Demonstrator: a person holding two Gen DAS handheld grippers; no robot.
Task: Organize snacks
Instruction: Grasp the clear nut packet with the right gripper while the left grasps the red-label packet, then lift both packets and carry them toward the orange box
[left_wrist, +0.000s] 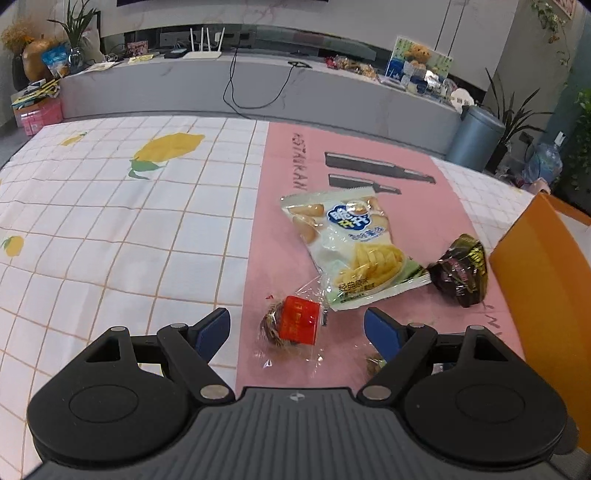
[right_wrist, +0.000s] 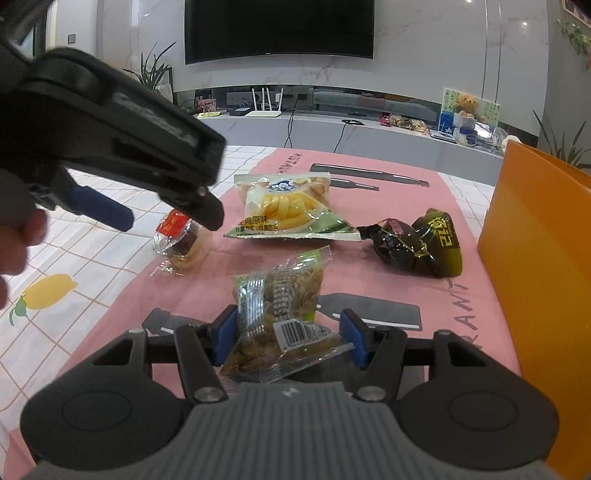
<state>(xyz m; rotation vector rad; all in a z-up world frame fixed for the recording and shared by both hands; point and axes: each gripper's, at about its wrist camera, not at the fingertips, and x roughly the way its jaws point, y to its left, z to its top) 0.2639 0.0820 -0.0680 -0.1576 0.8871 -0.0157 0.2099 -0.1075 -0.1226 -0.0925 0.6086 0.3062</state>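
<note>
Left claw (left_wrist: 297, 325) released, blue pads wide apart, hovering over the pink mat (left_wrist: 369, 155); the clear-wrapped round pastry with a red label (left_wrist: 291, 326) lies on the mat between and just below its tips, untouched. Ahead of it, slightly right, lies the white-and-green crisp packet (left_wrist: 351, 251), then the dark glossy crumpled packet (left_wrist: 461, 273), with the orange box (left_wrist: 535, 280) at far right. Right claw (right_wrist: 288, 332) clenched on the transparent green-edged packet of brown snacks (right_wrist: 280, 295), both pads against its lower half, packet standing up between them.
</note>
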